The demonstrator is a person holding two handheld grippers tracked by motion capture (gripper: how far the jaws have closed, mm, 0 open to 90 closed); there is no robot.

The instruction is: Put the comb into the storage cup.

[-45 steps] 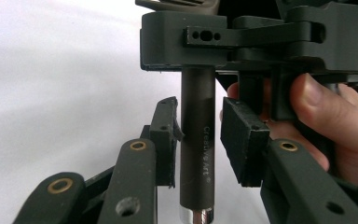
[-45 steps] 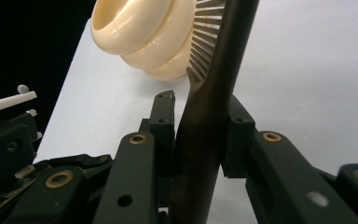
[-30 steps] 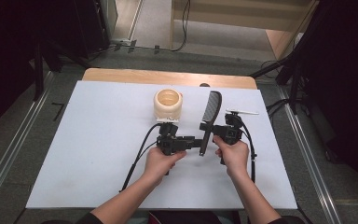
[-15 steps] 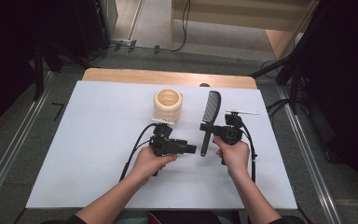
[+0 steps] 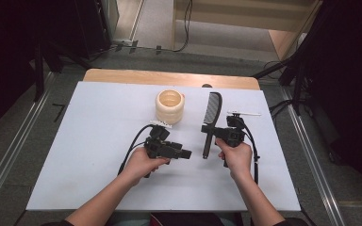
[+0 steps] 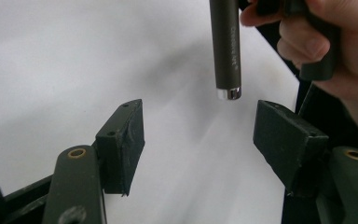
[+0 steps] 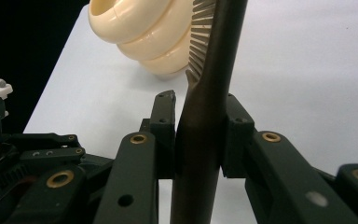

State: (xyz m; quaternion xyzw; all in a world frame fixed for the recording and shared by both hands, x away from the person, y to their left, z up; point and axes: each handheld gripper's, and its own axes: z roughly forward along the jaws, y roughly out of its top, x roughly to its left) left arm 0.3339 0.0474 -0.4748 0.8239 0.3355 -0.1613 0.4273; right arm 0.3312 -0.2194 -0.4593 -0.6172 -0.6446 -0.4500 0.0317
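Observation:
A dark comb (image 5: 212, 113) with a round handle lies lengthwise on the white table (image 5: 99, 127). My right gripper (image 5: 208, 135) is shut on the handle (image 7: 205, 135), its pads pressing both sides. My left gripper (image 5: 188, 154) sits just left of the handle's near end. Its jaws have just been opening and hold nothing. In the left gripper view, the handle's silver-capped end (image 6: 228, 92) hangs a little beyond the left gripper (image 6: 200, 135), whose pads (image 6: 121, 140) stand wide apart. The hand on the right gripper (image 6: 321, 42) is behind it.
A cream ribbed cup (image 5: 170, 106) stands upright at the back centre, just left of the comb's teeth (image 7: 200, 42). The table's wooden back edge (image 5: 169, 77) lies beyond it. Black cables trail from both grippers toward the person.
My left gripper has let go of the comb's handle, opened its jaws and drawn back to the left. The right gripper and the comb have stayed put.

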